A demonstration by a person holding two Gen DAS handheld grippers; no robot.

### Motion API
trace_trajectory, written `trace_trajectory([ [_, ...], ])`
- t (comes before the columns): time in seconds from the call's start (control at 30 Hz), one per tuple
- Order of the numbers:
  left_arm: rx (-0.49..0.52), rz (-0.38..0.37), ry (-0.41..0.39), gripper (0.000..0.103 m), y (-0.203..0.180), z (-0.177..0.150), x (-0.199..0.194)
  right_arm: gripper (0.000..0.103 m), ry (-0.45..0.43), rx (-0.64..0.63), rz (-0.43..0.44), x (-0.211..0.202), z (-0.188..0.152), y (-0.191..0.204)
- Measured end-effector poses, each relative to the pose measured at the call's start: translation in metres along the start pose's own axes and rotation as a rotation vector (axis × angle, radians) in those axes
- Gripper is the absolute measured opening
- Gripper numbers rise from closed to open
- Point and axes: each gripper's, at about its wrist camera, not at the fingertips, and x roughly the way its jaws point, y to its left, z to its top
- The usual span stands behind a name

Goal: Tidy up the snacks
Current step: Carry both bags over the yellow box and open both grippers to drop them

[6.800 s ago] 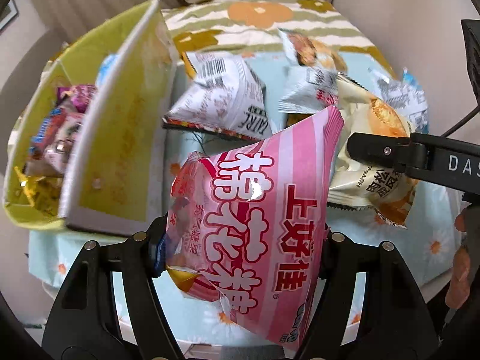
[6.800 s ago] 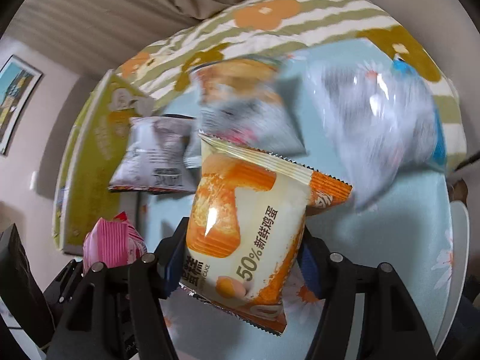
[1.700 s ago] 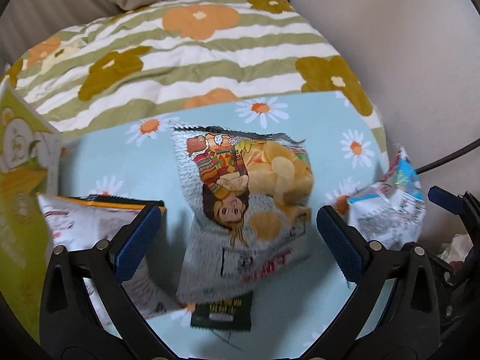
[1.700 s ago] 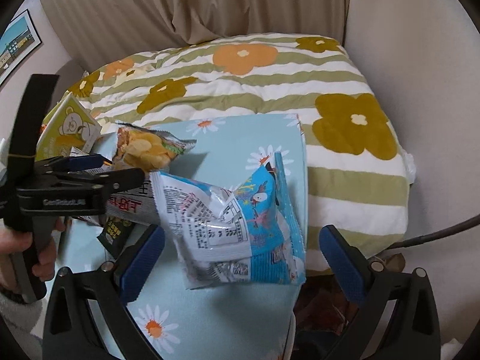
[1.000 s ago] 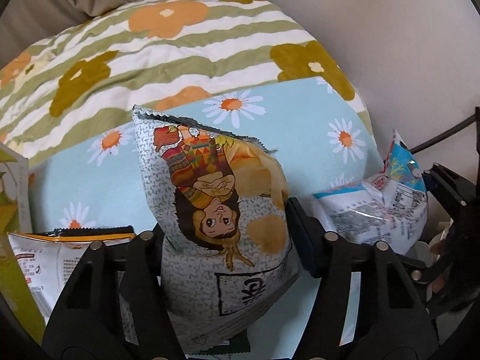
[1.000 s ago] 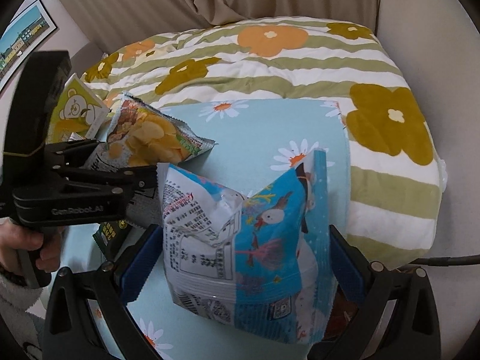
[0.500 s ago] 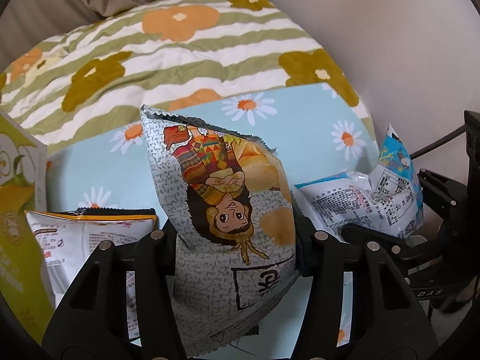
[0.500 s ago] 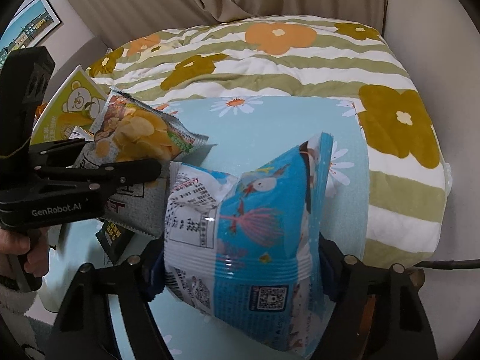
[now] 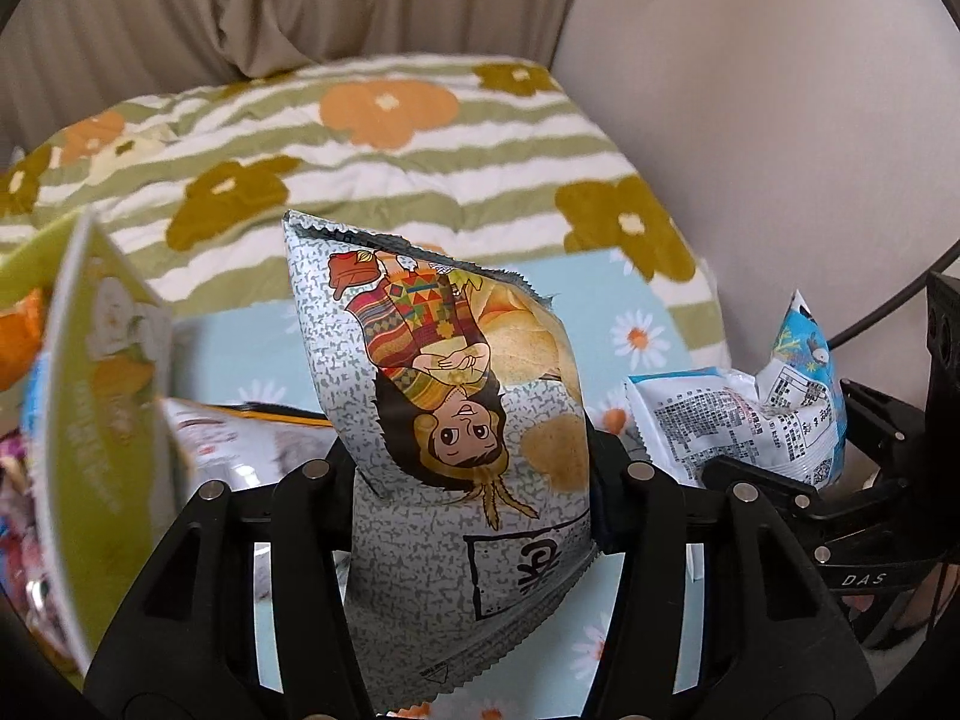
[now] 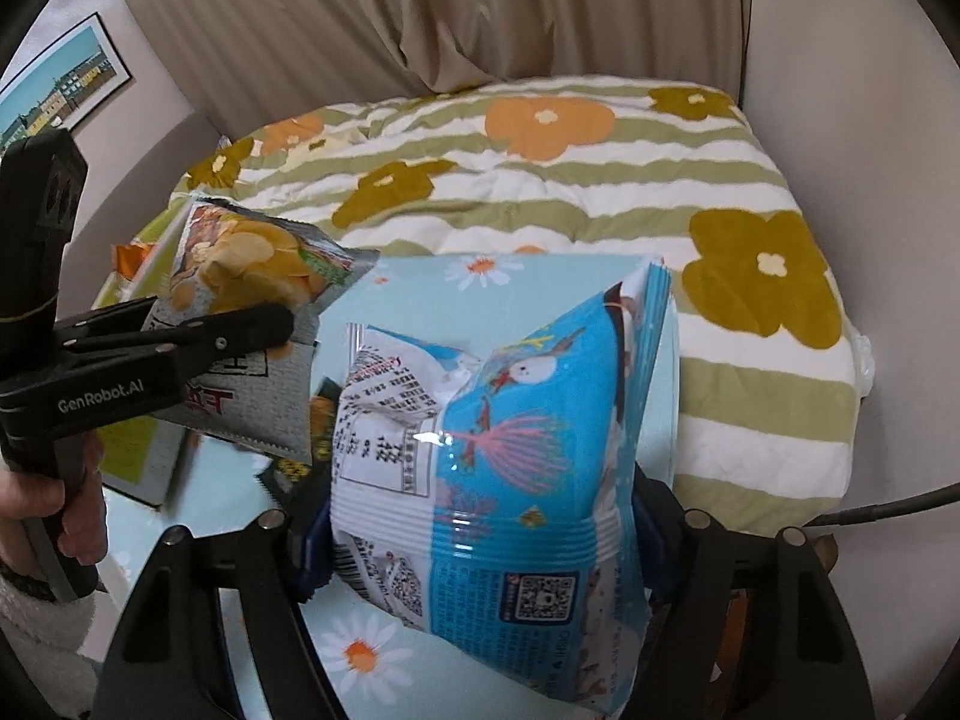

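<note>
My left gripper (image 9: 474,474) is shut on a grey chip bag (image 9: 456,420) with a cartoon figure and holds it lifted above the table; the bag also shows in the right wrist view (image 10: 252,324). My right gripper (image 10: 474,522) is shut on a blue-and-white snack bag (image 10: 504,438), also lifted; it shows at the right of the left wrist view (image 9: 744,414). The yellow-green box (image 9: 102,420) with several snacks inside stands at the left, close to the grey bag.
A white snack packet (image 9: 252,438) and a small dark packet (image 10: 288,468) lie on the light-blue daisy tablecloth (image 9: 600,306). A striped floral blanket (image 10: 540,180) lies behind the table. A wall and a cable (image 10: 888,504) are at the right.
Both grippers closed on their bags and have lifted them off the table. The left one has moved toward the yellow-green box.
</note>
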Motion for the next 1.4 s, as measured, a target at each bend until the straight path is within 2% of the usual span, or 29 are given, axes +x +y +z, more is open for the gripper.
trace_trajectory([
  [0.13, -0.039, 0.021, -0.063, 0.048, 0.009, 0.001, -0.043, 0.073, -0.033, -0.043, 0.017, -0.022, 0.009, 0.019],
  [0.33, -0.117, 0.083, -0.156, 0.048, 0.041, -0.002, -0.111, 0.073, -0.079, -0.135, 0.067, -0.050, 0.030, 0.070],
  [0.63, -0.227, 0.176, -0.249, 0.048, 0.140, -0.008, -0.186, 0.073, -0.105, -0.229, 0.185, -0.046, 0.070, 0.175],
  [0.87, -0.249, 0.213, -0.215, 0.048, 0.243, -0.008, -0.207, 0.073, -0.117, -0.249, 0.221, -0.015, 0.101, 0.267],
  [1.1, -0.212, 0.174, -0.141, 0.049, 0.313, -0.002, -0.189, 0.073, -0.116, -0.177, 0.174, 0.011, 0.121, 0.309],
  [1.13, -0.205, 0.155, -0.122, 0.056, 0.319, -0.002, -0.183, 0.073, -0.114, -0.163, 0.163, 0.013, 0.122, 0.310],
  [1.17, -0.201, 0.141, -0.112, 0.075, 0.320, -0.001, -0.177, 0.073, -0.112, -0.151, 0.152, 0.014, 0.123, 0.311],
  [1.23, -0.189, 0.140, -0.097, 0.102, 0.327, -0.004, -0.170, 0.073, -0.104, -0.126, 0.128, 0.019, 0.123, 0.313],
  [1.4, -0.187, 0.103, -0.083, 0.103, 0.343, -0.019, -0.171, 0.073, -0.084, -0.093, 0.086, 0.025, 0.121, 0.317],
])
